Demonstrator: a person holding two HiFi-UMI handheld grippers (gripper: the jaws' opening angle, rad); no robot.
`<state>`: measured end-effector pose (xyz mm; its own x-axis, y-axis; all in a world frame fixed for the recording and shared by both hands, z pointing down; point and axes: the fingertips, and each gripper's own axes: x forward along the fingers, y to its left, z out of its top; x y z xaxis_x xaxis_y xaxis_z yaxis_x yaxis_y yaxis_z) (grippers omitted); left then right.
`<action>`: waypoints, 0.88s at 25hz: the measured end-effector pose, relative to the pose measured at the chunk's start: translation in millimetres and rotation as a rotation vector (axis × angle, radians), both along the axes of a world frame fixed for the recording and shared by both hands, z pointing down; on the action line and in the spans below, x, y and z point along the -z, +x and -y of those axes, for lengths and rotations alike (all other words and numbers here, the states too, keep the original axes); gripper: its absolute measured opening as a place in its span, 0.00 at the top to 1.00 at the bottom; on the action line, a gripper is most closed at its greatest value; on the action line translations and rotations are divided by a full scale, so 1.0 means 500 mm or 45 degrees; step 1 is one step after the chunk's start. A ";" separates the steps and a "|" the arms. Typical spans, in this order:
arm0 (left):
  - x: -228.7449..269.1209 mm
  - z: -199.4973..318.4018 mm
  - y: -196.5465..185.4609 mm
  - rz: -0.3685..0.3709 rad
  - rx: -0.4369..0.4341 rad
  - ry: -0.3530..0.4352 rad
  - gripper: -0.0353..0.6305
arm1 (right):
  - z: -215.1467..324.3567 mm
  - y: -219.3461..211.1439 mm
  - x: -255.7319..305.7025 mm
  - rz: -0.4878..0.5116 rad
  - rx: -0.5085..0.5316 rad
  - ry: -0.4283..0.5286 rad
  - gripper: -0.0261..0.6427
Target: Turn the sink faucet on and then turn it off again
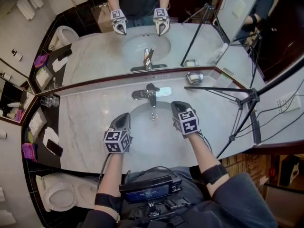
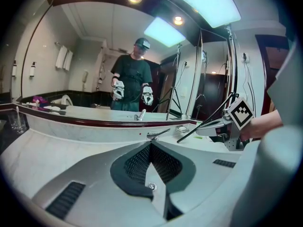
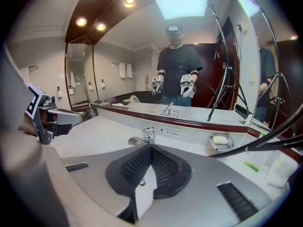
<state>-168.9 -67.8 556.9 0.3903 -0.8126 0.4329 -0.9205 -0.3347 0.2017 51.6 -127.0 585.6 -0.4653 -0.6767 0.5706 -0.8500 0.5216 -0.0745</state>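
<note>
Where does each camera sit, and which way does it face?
Head view: on the person's head, steeply down onto sink basin and faucet; forearms, left tongs, right tongs show.
Left gripper view: on left tongs, along shut jaws toward mirror; right tongs at right.
Right gripper view: on right tongs, toward faucet, soap dish; left tongs at left.
Shared: both gripper views show faucet and the person's reflection.

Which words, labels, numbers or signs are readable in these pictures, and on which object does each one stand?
No text can be read with certainty.
On the small label behind the faucet: there is print, but it is too small to read.
On the screen worn at the person's front: lit characters, blurred and unreadable.
On the marker cubes: only black-and-white square patterns, no letters or numbers.
</note>
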 end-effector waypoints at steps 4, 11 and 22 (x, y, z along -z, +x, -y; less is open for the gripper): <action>0.001 0.003 -0.008 -0.028 0.024 0.004 0.95 | -0.024 0.000 0.002 0.041 -0.018 -0.024 0.93; 0.000 0.005 -0.016 -0.040 0.061 0.001 0.95 | -0.028 0.001 0.001 0.056 -0.015 -0.033 0.93; -0.001 0.053 0.017 0.041 -0.046 0.043 0.87 | -0.019 -0.010 -0.001 0.058 -0.004 -0.042 0.93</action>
<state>-160.4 -94.2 557.4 0.4063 -0.8123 0.4184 -0.9134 -0.3743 0.1604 46.6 -117.3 586.4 -0.4896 -0.6591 0.5709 -0.8467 0.5158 -0.1307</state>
